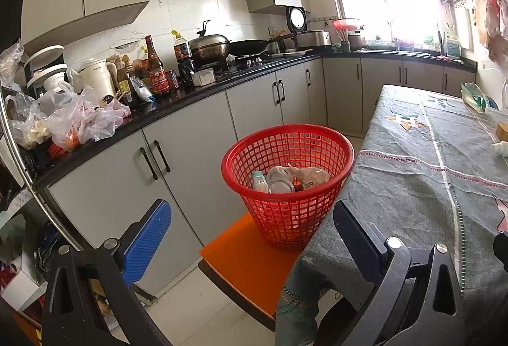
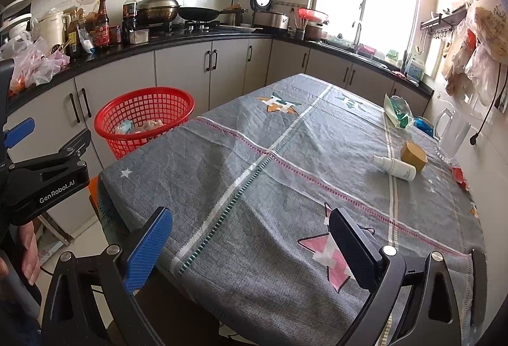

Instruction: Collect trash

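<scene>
A red mesh basket (image 1: pixel 287 184) stands on an orange stool (image 1: pixel 247 263) beside the table and holds a few pieces of trash (image 1: pixel 285 179). It also shows in the right wrist view (image 2: pixel 144 120). My left gripper (image 1: pixel 250 235) is open and empty, in front of the basket. My right gripper (image 2: pixel 249 238) is open and empty over the near table edge. On the table's far right lie a white spray bottle (image 2: pixel 395 167), a brown cup on its side (image 2: pixel 412 155), a green and white wrapper (image 2: pixel 397 111) and a red scrap (image 2: pixel 458 176).
The table has a grey patterned cloth (image 2: pixel 285 162). A clear glass jug (image 2: pixel 452 136) stands at its right edge by the wall. A black counter (image 1: pixel 190 95) with bottles, bags and pans runs along the left and back. The left gripper body (image 2: pixel 47 177) is at the left.
</scene>
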Tool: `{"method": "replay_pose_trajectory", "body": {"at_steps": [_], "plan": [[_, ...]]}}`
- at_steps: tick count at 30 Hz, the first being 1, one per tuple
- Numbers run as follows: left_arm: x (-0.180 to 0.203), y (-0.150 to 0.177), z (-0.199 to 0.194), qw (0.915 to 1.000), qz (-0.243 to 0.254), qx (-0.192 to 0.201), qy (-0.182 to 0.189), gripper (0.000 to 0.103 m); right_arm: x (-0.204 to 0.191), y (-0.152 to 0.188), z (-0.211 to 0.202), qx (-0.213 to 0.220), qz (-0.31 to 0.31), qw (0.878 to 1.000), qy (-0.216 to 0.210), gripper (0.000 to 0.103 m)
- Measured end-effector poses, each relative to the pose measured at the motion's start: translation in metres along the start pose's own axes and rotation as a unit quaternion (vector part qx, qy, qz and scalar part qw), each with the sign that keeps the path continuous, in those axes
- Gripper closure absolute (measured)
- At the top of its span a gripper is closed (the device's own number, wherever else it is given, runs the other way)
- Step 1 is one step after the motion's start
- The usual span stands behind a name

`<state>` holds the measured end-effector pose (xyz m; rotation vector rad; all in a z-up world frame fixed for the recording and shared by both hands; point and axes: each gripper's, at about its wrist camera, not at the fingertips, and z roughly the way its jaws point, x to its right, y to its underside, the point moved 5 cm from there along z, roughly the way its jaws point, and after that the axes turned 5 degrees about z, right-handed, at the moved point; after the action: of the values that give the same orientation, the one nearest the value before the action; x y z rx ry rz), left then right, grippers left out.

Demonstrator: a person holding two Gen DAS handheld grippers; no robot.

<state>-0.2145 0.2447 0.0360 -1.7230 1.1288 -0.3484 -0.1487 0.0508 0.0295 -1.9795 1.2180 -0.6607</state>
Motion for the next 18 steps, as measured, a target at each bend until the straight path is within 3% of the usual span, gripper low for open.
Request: {"method": "replay_pose_trajectory", "body": {"at_steps": [18], "plan": [[0.0087, 0.0068, 0.0009, 0.9998, 0.005, -0.007, 0.018, 0.001, -0.0002, 0.0031, 0.0058, -0.011, -0.001, 1.0, 0.006, 0.002]]}}
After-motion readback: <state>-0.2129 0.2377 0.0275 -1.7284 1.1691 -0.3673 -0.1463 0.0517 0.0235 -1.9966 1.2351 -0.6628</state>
